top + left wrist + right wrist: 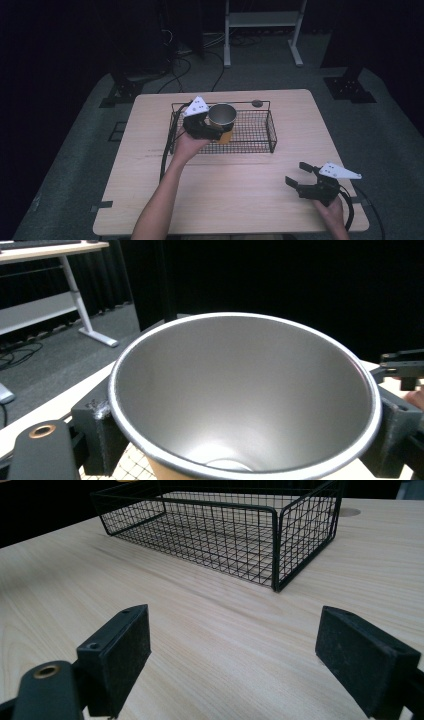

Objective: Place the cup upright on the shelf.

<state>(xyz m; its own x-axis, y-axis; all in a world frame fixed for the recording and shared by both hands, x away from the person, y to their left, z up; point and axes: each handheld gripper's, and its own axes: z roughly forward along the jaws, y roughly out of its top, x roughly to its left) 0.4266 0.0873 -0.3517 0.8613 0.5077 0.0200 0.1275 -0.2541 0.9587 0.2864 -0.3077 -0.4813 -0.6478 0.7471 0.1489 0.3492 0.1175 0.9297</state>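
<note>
The cup [222,120] is held by the left gripper [212,131], jaws clamped on its sides, over the left half of the wire basket [260,145]. In the high view the cup is seen upright, steel rim up, orange wall showing below the rim; whether its base touches the basket floor cannot be told. From the left gripper view the cup [245,390] is looked into from above: a bare metal inside, a pale rim, black jaws pressed against it on either side, and a patch of basket mesh glimpsed beneath at the lower left.

Over at the near right corner of the table [240,190], the right gripper [298,175] is kept low above the wood, jaws spread wide with nothing between them. In the right gripper view the gap between the jaws is taken up by bare tabletop, and the basket [225,535] is seen beyond, well apart.
</note>
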